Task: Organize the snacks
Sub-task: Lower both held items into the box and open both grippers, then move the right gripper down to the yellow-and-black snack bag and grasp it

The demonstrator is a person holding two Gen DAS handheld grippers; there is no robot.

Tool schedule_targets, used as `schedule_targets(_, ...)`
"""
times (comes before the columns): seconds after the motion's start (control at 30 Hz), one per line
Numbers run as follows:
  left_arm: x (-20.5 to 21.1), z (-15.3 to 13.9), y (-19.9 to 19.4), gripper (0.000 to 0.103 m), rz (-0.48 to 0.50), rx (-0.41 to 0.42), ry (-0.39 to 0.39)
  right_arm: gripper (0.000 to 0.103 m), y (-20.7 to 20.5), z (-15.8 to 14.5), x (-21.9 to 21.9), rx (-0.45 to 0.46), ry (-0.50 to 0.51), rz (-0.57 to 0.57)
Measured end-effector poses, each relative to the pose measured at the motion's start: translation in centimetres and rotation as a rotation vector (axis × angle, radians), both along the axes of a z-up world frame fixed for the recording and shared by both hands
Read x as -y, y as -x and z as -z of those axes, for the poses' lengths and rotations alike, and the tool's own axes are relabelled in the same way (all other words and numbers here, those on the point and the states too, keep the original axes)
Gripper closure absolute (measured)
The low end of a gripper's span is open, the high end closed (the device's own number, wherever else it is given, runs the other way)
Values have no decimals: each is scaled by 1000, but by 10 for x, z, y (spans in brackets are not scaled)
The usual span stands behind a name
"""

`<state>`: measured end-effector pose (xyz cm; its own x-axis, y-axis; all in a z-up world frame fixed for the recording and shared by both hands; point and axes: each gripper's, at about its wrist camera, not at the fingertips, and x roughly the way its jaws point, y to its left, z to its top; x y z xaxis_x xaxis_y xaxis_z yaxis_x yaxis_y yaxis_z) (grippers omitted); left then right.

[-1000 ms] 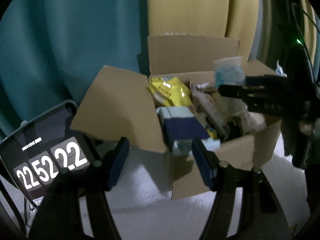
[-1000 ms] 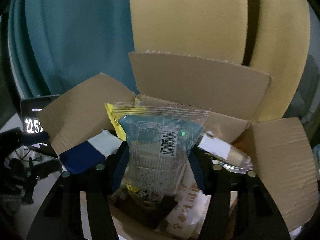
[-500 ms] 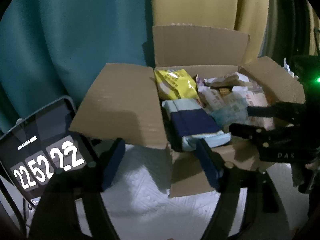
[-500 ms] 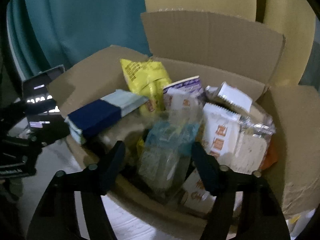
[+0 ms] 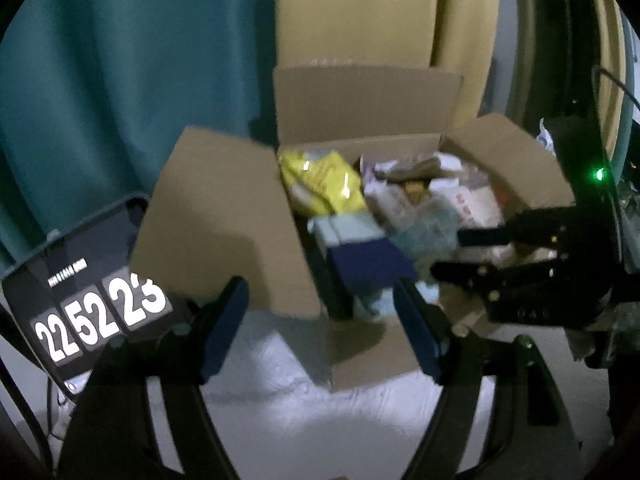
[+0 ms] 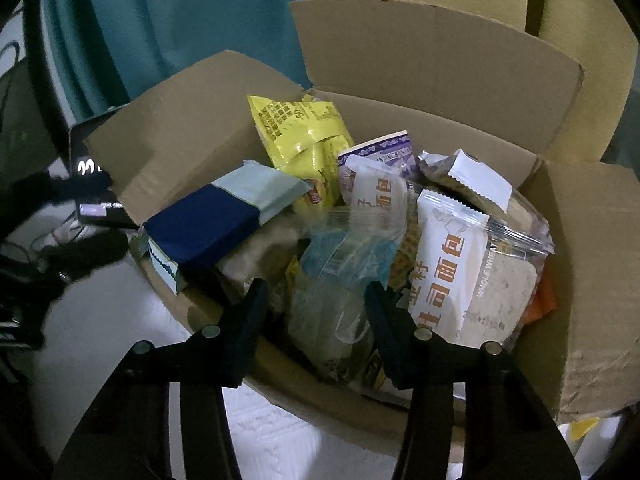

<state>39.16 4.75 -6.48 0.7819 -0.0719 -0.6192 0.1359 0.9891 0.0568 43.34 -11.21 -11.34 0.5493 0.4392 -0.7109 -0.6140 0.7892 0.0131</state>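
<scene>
While right gripper [image 6: 316, 312] closes beside clear packet [image 6: 344, 280], bag [image 6: 480, 276] reads "WHOLE WHEAT"

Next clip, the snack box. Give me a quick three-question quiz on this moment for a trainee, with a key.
1. Multiple choice: the packet standing at the back left of the cardboard box is A red, B yellow, C green?
2. True or false: the left gripper holds a snack.
3. Short answer: what shows on the tablet beside the box?
Key: 1 B, the yellow packet. 2 False; it is open and empty, short of the box. 3 A clock in large white digits.
</scene>
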Motion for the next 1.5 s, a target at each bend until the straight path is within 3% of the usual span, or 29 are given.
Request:
schedule_targets(0.1,2,-3,-10,27,-12,0,3,52,3,-2,7,-15,-5,11)
schedule_targets(0.2,13,8,-30,27,-22,-33,-69,52,5,-5,16,-18,-26,28)
schedule_targets(0.27,15,11,-34,27,-31,-12,-92,52,6,-8,25,-6,-49,42)
schedule_targets(0.4,24,13,-42,27,-53,-11,-138,36,11,-14,36,32,-55,67)
schedule_targets(0.53,26,11,-42,27,-73,-18,-164,36,19,-26,54,57,-82,99)
schedule_targets(0.7,23,-6,-11,27,-54,-4,-78,30,43,-38,68,88,-100,121)
schedule_targets(1.0,33,-16,44,27,-21,14,-11,29,88,-44,73,113,-103,139)
schedule_targets(1.5,39,4,134,27,-4,1,117,29,167,-14,88,80,-79,136)
